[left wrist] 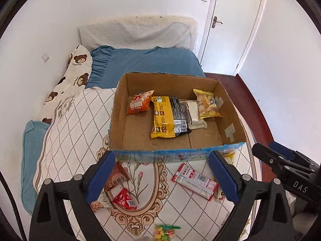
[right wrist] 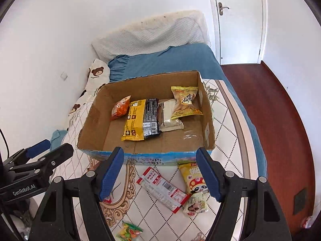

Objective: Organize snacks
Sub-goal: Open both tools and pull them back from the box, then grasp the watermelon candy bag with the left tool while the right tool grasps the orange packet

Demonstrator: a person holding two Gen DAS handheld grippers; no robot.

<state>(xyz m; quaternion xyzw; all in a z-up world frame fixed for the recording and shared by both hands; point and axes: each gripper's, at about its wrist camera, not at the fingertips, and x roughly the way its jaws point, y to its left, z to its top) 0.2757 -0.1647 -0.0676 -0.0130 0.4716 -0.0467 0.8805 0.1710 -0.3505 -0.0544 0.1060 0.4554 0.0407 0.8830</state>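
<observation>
Snacks half sorted: some in the box, more loose on the bed.

We see the loose snacks, such as the long red-and-white packet (left wrist: 195, 181), at lower centre just before the cardboard box (left wrist: 232, 108), which holds four or five packs. We judge them light, crinkly, slippery and crushable, best pinched at a sealed edge. Our left gripper (left wrist: 161, 177) and right gripper (right wrist: 160, 173) hang apart, empty. The quilted bed (left wrist: 76, 124) is soft; white walls, a door (left wrist: 234, 26) upper right.
</observation>
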